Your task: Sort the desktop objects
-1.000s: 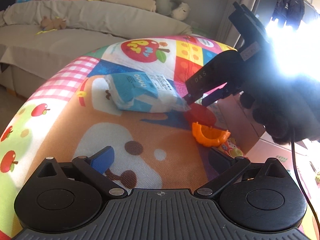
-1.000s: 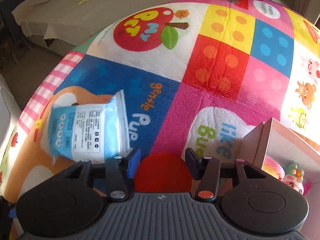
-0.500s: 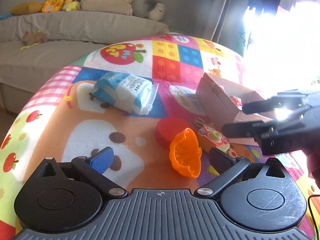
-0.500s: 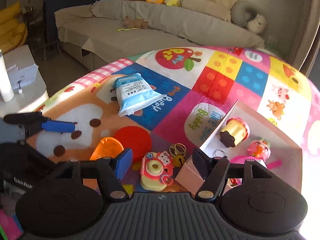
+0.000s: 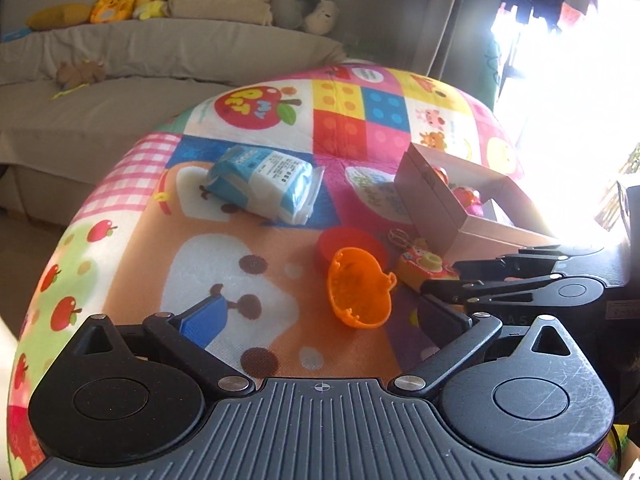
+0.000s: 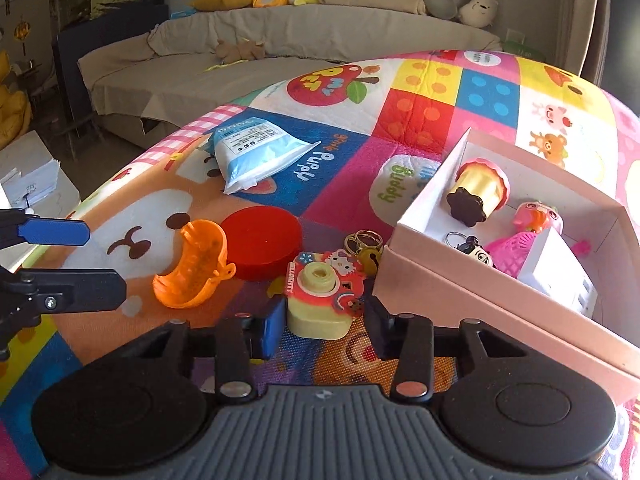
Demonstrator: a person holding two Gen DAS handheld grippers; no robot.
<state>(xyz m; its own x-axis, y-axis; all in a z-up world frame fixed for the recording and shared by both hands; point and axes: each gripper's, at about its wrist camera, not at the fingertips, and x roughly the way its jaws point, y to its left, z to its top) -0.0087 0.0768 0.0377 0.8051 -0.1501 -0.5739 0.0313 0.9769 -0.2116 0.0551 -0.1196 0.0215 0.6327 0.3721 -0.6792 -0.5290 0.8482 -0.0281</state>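
Observation:
A toy camera (image 6: 320, 300) lies on the colourful mat, between the open fingers of my right gripper (image 6: 322, 330), which do not touch it. It also shows in the left wrist view (image 5: 424, 266). An orange shell (image 6: 194, 266) (image 5: 358, 288) and a red lid (image 6: 260, 238) (image 5: 348, 242) lie just left of it. A key ring (image 6: 364, 242) lies behind the camera. A blue tissue pack (image 6: 256, 150) (image 5: 266, 178) lies farther back. My left gripper (image 5: 320, 316) is open and empty, near the orange shell.
An open pink box (image 6: 500, 280) (image 5: 432, 204) at the right holds a yellow spool (image 6: 478, 190), a pink toy (image 6: 536, 218) and other small items. A sofa (image 6: 280, 48) with plush toys stands behind the mat. Bright window glare fills the right of the left wrist view.
Both grippers have drawn back and lowered toward the near objects. The right gripper has come down around the toy camera. Both stay open.

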